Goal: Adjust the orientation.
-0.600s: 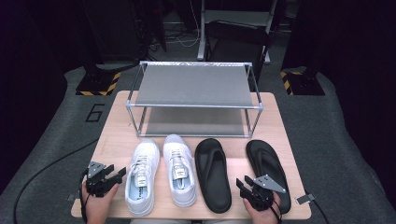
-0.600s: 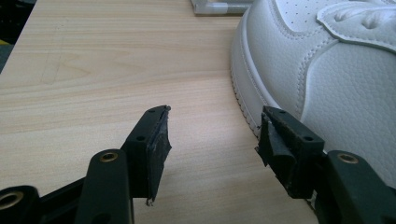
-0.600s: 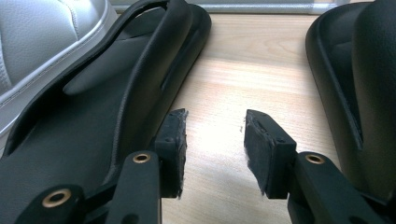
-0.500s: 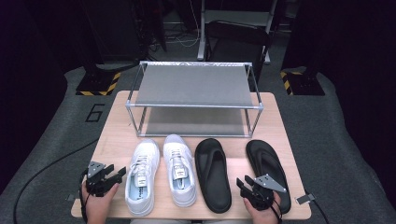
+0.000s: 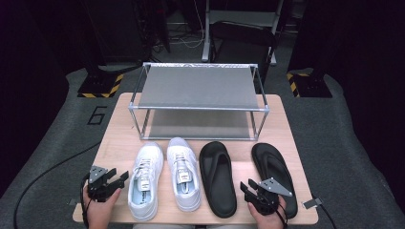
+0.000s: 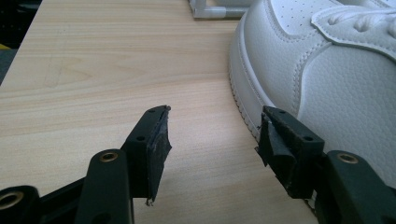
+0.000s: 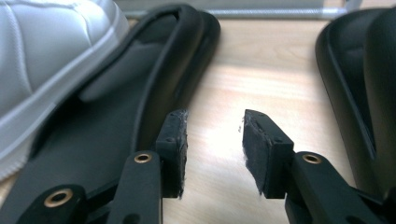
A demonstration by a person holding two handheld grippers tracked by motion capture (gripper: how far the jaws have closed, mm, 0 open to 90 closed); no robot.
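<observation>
Left gripper [image 5: 113, 180] sits wide open, empty, beside the white sneaker [image 5: 144, 179]; right gripper [image 5: 251, 188] gapes empty between both black sandals [image 5: 218, 176].

Dark room, grey carpet floor [image 5: 57, 143] w/ a "6" marking [image 5: 97, 115]. Light wood bench [image 5: 114, 143]. Black/yellow hazard-striped bases [image 5: 98, 90] both sides; metal stand [image 5: 206, 28] + cables behind.

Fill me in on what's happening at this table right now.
A person holds a gripper in each hand at the near edge of a wooden table. The left gripper sits open beside the left white sneaker, holding nothing. The right gripper is open too, over the gap between the two black slippers. The second white sneaker lies between. The two-tier metal rack behind holds nothing.
</observation>
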